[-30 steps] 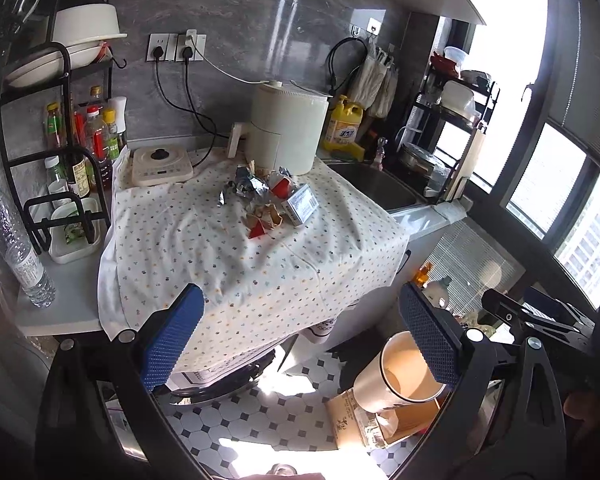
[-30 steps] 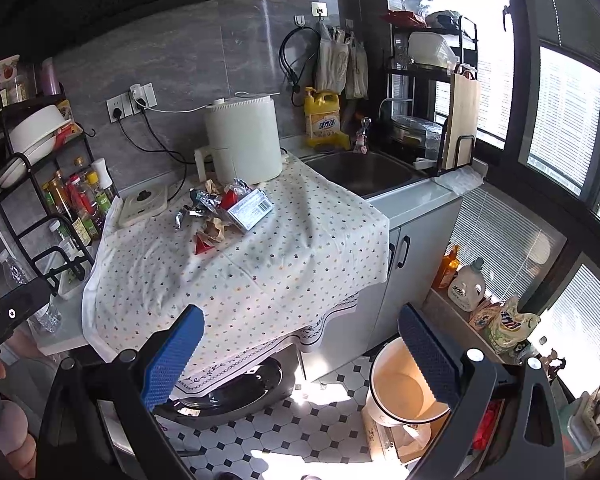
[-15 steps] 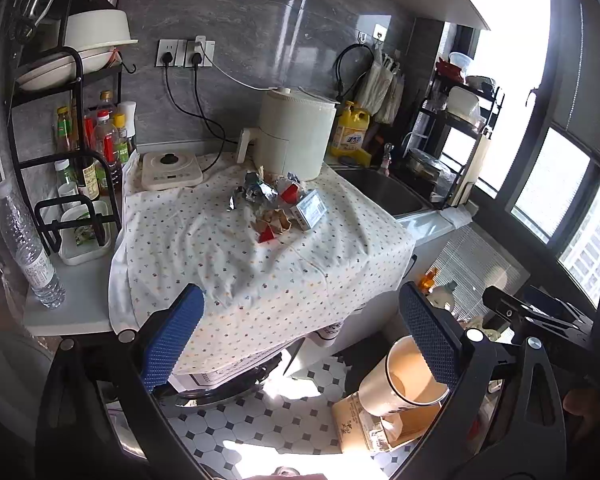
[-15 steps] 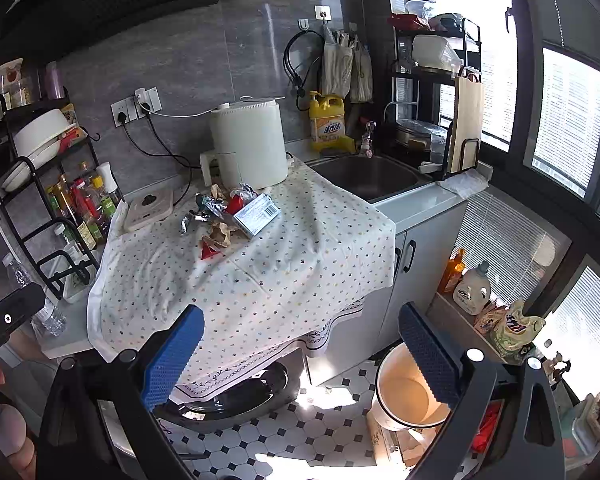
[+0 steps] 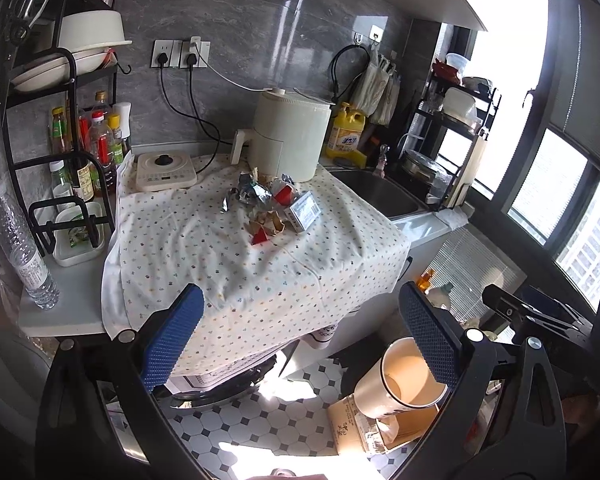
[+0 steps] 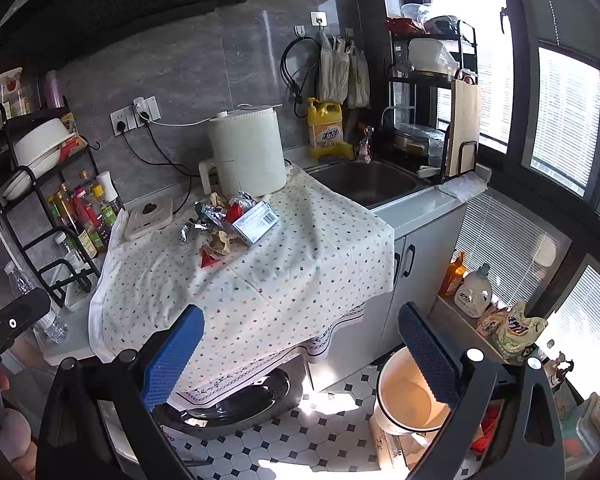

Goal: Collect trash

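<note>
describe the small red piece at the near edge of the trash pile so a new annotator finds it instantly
Start at the tall cream appliance at the back of the dotted tablecloth; the trash pile lies just in front of it. The red wrapper is the piece nearest the camera, slightly apart from the heap. It is a small bright-red triangle, unlike the crumpled silver foil and the flat printed box behind it.

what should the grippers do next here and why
Probably bring the right gripper forward over the tablecloth toward the trash pile. Both grippers, the left gripper included, are open and empty, held back from the counter edge. The wrappers and small box lie untouched near the white appliance, and the bin waits open on the floor.
</note>
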Motion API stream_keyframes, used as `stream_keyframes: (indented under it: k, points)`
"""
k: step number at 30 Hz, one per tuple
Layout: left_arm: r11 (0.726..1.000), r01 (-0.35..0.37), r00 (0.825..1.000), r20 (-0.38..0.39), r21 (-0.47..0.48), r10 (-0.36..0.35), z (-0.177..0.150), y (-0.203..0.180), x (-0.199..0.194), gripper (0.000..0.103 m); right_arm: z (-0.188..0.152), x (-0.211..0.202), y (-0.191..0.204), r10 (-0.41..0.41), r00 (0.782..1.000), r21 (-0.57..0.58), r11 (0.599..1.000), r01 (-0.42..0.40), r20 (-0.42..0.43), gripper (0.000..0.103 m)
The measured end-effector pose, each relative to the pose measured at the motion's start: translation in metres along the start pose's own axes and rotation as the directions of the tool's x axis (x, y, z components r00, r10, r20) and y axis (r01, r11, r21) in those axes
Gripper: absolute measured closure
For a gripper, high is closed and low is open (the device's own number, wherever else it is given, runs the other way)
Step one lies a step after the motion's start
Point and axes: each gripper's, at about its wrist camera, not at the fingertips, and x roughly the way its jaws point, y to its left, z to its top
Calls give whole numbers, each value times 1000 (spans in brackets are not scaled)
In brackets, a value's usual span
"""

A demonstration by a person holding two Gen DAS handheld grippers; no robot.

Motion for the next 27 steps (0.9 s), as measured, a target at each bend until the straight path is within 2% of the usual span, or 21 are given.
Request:
stream_keyframes:
  k: [15, 27]
  points:
    - [1000, 7, 1000, -17, 0, -7, 2, -11, 16, 6, 7, 10, -14, 23, 1000, 0, 1000, -23, -10, 8]
    - [1000, -27, 998, -54, -13, 26, 15, -7, 42, 6, 22, 37, -10, 57, 998, -8, 998, -57, -39, 8]
